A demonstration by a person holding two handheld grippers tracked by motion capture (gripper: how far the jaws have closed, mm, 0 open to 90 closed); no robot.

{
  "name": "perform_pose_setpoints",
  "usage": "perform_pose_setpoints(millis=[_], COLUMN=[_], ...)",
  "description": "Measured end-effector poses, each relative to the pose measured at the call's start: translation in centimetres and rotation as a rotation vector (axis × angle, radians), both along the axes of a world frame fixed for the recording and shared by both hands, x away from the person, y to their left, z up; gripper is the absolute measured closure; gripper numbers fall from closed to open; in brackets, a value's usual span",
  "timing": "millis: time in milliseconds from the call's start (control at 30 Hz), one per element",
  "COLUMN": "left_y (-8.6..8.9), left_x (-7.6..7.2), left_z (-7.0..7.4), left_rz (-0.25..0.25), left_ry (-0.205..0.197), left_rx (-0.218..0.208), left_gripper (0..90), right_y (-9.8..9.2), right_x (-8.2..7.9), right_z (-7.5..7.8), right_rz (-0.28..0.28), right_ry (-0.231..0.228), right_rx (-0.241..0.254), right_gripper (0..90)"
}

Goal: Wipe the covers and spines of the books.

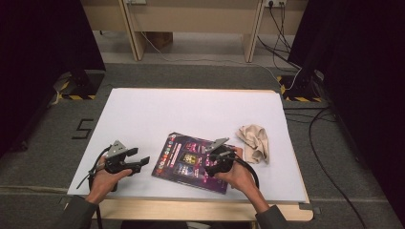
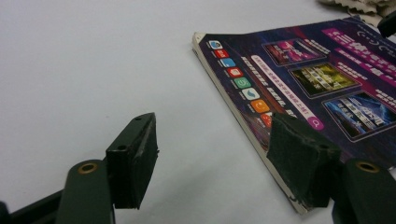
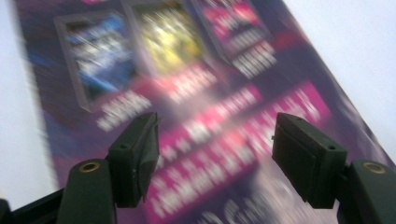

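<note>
A thin book with a dark purple cover point(image 1: 186, 161) lies flat on the white table, front of centre. My left gripper point(image 1: 142, 162) rests to the left of the book with its jaws open; in the left gripper view the gripper point(image 2: 215, 158) has nothing between its pads, and the book's spine edge point(image 2: 243, 116) runs close by the right pad. My right gripper point(image 1: 211, 166) hovers over the book's right half. Its jaws stand open above the blurred cover point(image 3: 187, 70) in the right gripper view, where the gripper point(image 3: 215, 154) holds nothing.
A crumpled beige cloth point(image 1: 254, 141) lies on the table just right of the book, behind my right hand. The white tabletop point(image 1: 191, 109) stretches bare behind the book. Stands and cables sit on the floor beyond the table.
</note>
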State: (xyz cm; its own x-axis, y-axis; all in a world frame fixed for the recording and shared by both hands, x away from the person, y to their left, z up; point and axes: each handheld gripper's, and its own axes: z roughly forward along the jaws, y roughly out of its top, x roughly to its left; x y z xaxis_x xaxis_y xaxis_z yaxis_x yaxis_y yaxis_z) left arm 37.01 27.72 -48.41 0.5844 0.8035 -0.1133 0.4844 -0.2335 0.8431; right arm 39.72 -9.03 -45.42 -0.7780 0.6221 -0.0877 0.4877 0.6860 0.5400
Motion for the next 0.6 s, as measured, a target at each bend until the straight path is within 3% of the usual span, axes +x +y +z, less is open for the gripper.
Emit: perform_pose_setpoints(millis=[267,600], left_y=[-1.3,-2.5], left_x=[-0.2,-0.4], left_z=[-0.6,-1.3], left_rz=[-0.088,-0.169], left_ry=[0.064,0.112], left_rx=[0.004,0.005], left_gripper=[32.4,34.3], right_y=[-3.6,-5.2], right_x=[0.1,-0.6], right_z=[-1.1,-1.7], right_rz=[-0.145,-0.199], right_ry=[0.062,0.151], right_rx=[0.037,0.127], right_gripper=[32.2,29.9])
